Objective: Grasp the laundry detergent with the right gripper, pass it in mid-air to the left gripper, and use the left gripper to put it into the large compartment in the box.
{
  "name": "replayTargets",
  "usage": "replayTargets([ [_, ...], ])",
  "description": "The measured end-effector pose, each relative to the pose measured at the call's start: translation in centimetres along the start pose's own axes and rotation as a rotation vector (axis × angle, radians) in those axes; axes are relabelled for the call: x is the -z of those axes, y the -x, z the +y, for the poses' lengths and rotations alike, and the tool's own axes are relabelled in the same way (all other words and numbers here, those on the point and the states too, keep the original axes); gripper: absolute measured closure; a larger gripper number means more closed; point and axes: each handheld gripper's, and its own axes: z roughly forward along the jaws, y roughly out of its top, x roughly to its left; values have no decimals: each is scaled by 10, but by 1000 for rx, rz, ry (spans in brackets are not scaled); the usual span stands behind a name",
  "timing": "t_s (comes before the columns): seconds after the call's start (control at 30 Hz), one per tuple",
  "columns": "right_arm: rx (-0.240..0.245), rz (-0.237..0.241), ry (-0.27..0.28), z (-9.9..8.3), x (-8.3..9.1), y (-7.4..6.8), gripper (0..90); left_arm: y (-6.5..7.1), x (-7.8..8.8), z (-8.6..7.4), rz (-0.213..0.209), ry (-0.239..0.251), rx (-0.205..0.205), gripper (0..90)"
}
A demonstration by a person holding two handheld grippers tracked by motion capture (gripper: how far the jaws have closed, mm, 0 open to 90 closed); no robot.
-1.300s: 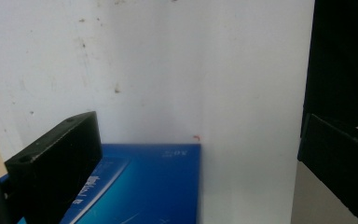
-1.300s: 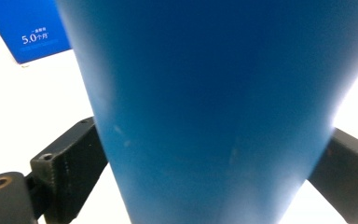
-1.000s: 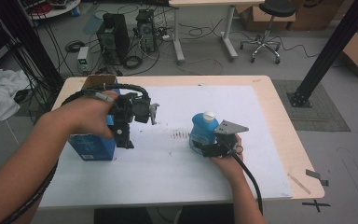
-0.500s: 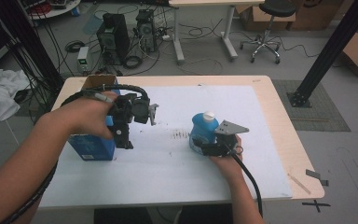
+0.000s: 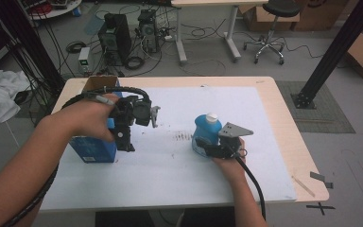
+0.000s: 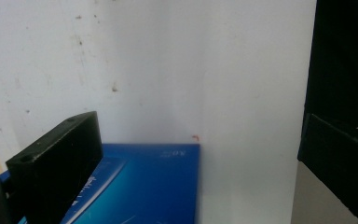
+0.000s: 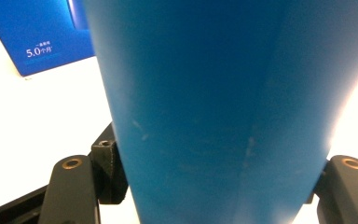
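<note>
Now right gripper clasps upright bottle.

Grey floor, office stool

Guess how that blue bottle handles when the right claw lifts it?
The blue bottle looks like rigid, smooth plastic, so probably slippery. The right claw has just been closing low around its wide base; the narrower white-capped top may make it tip.

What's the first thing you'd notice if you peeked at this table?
A bright blue bottle with a white cap stands right of the middle on the white table, and the right gripper has just been closing its jaws around it. At the left, the left gripper hangs open over a blue box.
</note>
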Motion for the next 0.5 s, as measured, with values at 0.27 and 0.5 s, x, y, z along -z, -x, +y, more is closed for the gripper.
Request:
replayTargets([
  [0.27, -5, 1, 8, -3, 1, 0, 366, 0, 0, 2, 2, -2, -2, 3],
  [0.5, -8, 8, 21, -4, 2, 1, 422, 1, 0, 3, 6, 1, -3, 4],
])
